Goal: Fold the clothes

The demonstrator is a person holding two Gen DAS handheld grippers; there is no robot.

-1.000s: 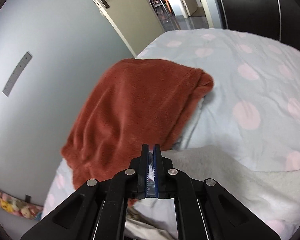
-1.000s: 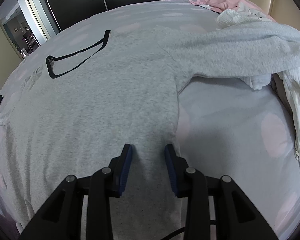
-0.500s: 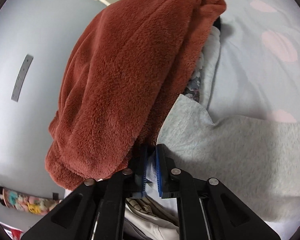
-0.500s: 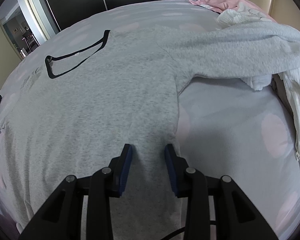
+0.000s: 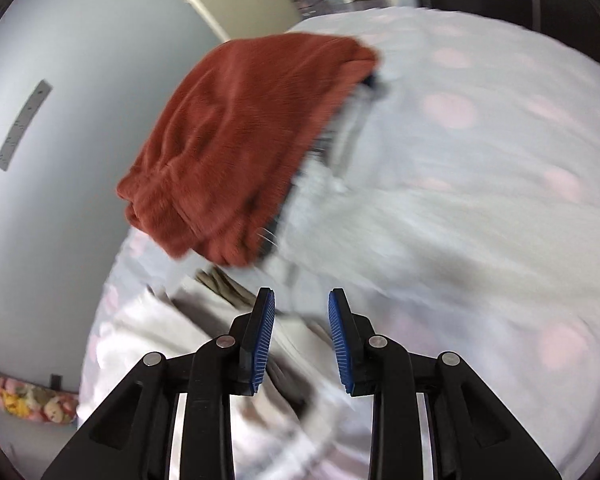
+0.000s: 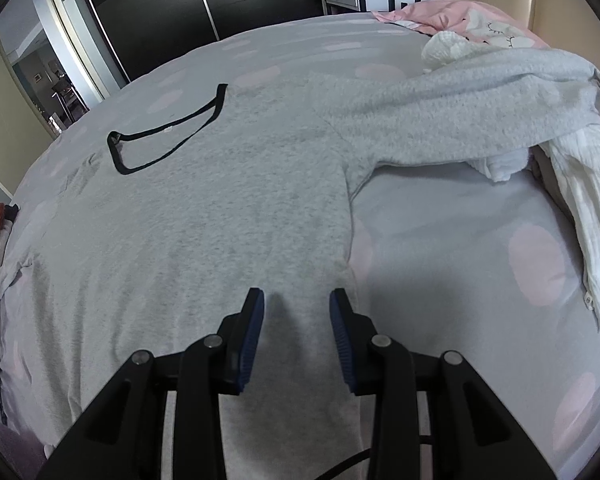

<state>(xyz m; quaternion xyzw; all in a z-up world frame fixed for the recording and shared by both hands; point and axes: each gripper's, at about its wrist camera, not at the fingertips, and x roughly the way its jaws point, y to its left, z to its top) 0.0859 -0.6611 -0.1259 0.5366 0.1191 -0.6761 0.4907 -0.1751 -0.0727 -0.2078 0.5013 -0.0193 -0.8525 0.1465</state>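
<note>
A bed in pale, pink-dotted sheeting carries a grey marl sweatshirt, spread flat, its black-trimmed neckline far. The right hand-held gripper hovers apart above its hem; the left hand-held gripper, just opening, holds nothing beside a fuzzy rust blanket.

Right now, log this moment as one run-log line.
left claw: open, just opening, empty | right claw: open over light grey black-collared sweatshirt | sweatshirt flat on pink-dotted bedsheet
</note>
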